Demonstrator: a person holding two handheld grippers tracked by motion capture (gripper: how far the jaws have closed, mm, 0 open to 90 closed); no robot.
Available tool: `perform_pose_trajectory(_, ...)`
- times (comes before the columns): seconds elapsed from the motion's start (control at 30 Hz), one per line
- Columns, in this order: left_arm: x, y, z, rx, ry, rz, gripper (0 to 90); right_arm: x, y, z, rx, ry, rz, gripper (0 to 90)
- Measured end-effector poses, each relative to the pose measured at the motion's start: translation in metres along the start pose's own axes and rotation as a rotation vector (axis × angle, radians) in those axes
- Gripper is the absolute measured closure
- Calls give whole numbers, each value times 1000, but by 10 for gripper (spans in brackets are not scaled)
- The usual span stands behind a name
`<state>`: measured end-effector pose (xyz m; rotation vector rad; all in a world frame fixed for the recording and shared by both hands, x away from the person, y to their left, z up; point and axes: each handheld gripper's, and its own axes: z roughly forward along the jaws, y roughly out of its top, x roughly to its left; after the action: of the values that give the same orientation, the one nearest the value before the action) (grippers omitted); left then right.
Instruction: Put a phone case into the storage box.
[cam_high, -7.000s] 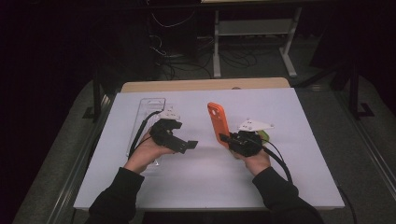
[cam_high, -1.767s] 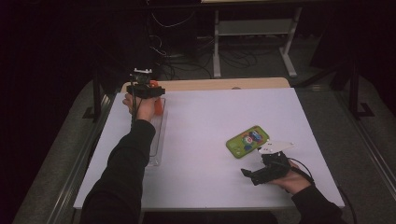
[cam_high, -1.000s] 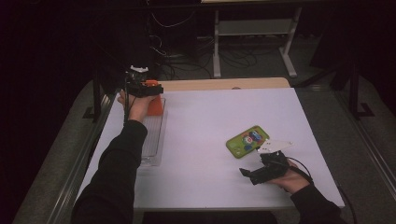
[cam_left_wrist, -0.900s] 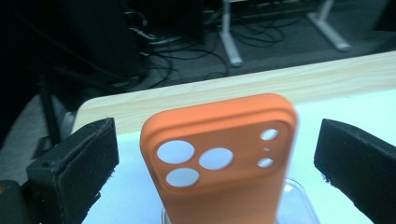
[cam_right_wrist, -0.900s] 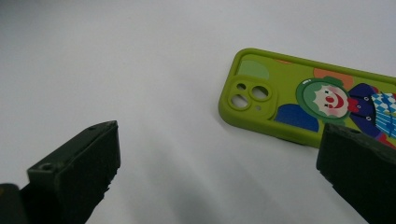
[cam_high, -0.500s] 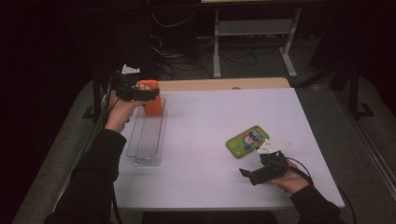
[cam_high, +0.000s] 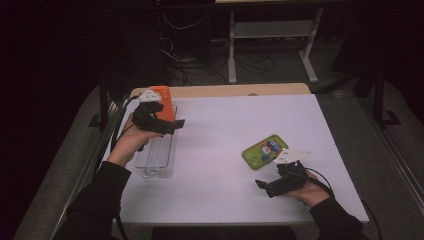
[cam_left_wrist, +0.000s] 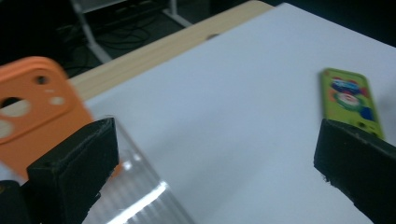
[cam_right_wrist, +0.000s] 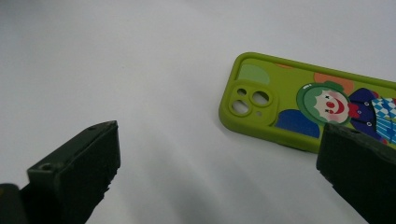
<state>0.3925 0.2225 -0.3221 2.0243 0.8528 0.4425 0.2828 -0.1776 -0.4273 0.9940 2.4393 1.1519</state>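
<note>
Left gripper (cam_high: 167, 125) pulled back, jaws wide, orange case (cam_high: 162, 94) left in tray (cam_high: 156, 155); right gripper (cam_high: 267, 186) wide too; 1 green case (cam_high: 265, 151); no text legible.

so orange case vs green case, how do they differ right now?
The orange phone case stands upright at the far end of the clear rack; the green phone case lies flat on the white table. The orange one is plain, while the green one carries a clown print. The orange sits beside the open left tool, the green just ahead of the open right tool. Both show camera cutouts and neither is gripped.
</note>
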Motion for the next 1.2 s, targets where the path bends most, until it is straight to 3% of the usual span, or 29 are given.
perform_pose_trajectory(0.4, -53, -26, 15, 10, -134, 55, 0, 0, -2, 0, 12, -8, 11, 0)
perform_pose_trajectory(0.63, -84, -35, 27, 37, -176, 102, 0, 0, -2, 0, 10, -9, 13, 0)
perform_pose_trajectory(0.73, -96, -44, 34, 36, -201, 91, 0, 0, -1, -1, 13, -12, 13, 0)
perform_pose_trajectory(0.97, -109, -63, 46, 71, -229, 106, 0, -8, 2, -2, 2, -29, 45, 0)
perform_pose_trajectory(1.07, -111, -68, 47, 72, -222, 121, 0, -15, 7, -2, -9, -34, 64, 0)
perform_pose_trajectory(1.2, -112, -73, 49, 62, -232, 105, 0, -27, 17, 1, 18, -42, 89, 0)
